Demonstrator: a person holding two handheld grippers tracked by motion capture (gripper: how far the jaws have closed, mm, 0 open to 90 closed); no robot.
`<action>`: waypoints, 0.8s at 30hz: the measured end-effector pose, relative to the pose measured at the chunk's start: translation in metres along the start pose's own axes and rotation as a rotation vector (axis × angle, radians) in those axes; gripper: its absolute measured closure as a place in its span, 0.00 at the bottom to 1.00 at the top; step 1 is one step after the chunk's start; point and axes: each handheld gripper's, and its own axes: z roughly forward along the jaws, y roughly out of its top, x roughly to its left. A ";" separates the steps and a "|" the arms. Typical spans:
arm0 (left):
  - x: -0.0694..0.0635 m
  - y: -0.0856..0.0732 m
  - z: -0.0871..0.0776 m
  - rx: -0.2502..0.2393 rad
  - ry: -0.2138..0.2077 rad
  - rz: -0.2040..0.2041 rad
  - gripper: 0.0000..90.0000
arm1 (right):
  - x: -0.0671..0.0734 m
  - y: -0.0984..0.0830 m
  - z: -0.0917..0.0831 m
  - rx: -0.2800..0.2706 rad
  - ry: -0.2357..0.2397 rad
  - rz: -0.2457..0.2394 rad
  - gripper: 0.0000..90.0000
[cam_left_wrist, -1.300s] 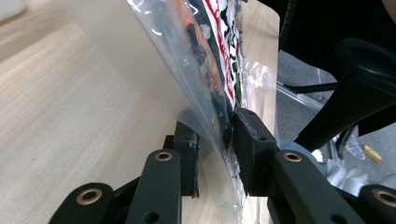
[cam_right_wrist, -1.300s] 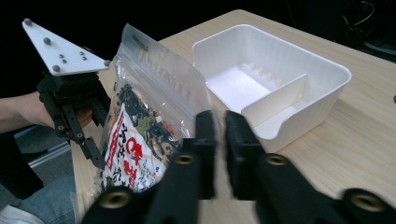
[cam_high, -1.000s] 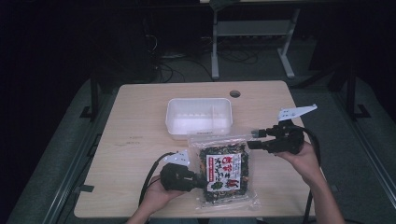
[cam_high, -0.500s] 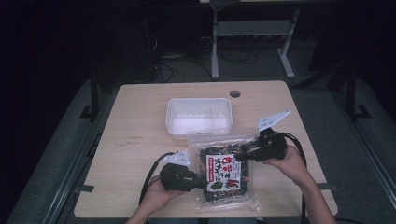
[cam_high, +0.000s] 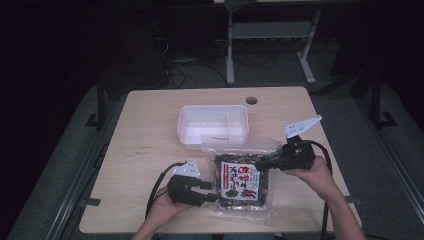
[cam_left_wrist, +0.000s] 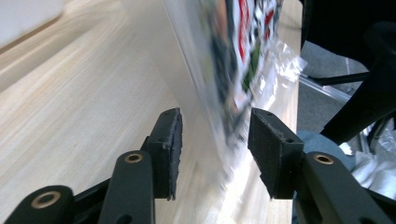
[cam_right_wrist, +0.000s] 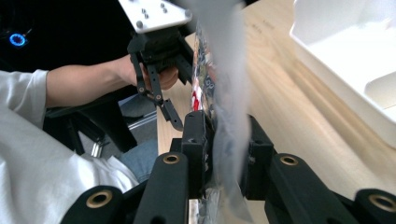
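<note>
Gripping the snack bag (cam_high: 243, 182) from both sides, the two tools sit low on the counter (cam_high: 150, 125) in the high view. Left tool (cam_high: 212, 192) is at the bag's left edge, near its lower corner; right tool (cam_high: 267, 162) is at the bag's upper right edge, w/ a hand (cam_high: 312, 172) behind it. Bag lies between the tools, its clear top flap just in front of the white tray (cam_high: 212, 125), which is past both tools, toward the far side.

Left gripper view: left tool (cam_left_wrist: 215, 135) has its jaws apart, having just been opening. Bag (cam_left_wrist: 229, 56) edge runs up btw the pads but blurred; pads look clear of it, w/ a gap each side. Counter (cam_left_wrist: 70, 116) wood is to the tool's left.

Right gripper view: right tool (cam_right_wrist: 226, 144) has its jaws drawn in on the bag (cam_right_wrist: 224, 93), having just been closing; both pads press the clear film, which stands up from them, blurred. Beyond, the left tool (cam_right_wrist: 170, 116) & its hand (cam_right_wrist: 159, 77) are at the bag's far edge. Tray (cam_right_wrist: 345, 60) is to this tool's right, apart from the bag.
</note>
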 end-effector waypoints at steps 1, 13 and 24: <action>0.000 0.000 -0.001 0.003 0.008 -0.001 0.57 | 0.002 0.001 -0.002 -0.007 -0.010 -0.007 0.84; -0.003 -0.007 -0.013 0.062 0.100 0.008 0.44 | 0.027 0.014 -0.022 -0.061 -0.150 -0.057 0.85; -0.002 -0.021 -0.022 0.123 0.176 0.021 0.40 | 0.041 0.031 -0.032 -0.088 -0.269 -0.076 0.85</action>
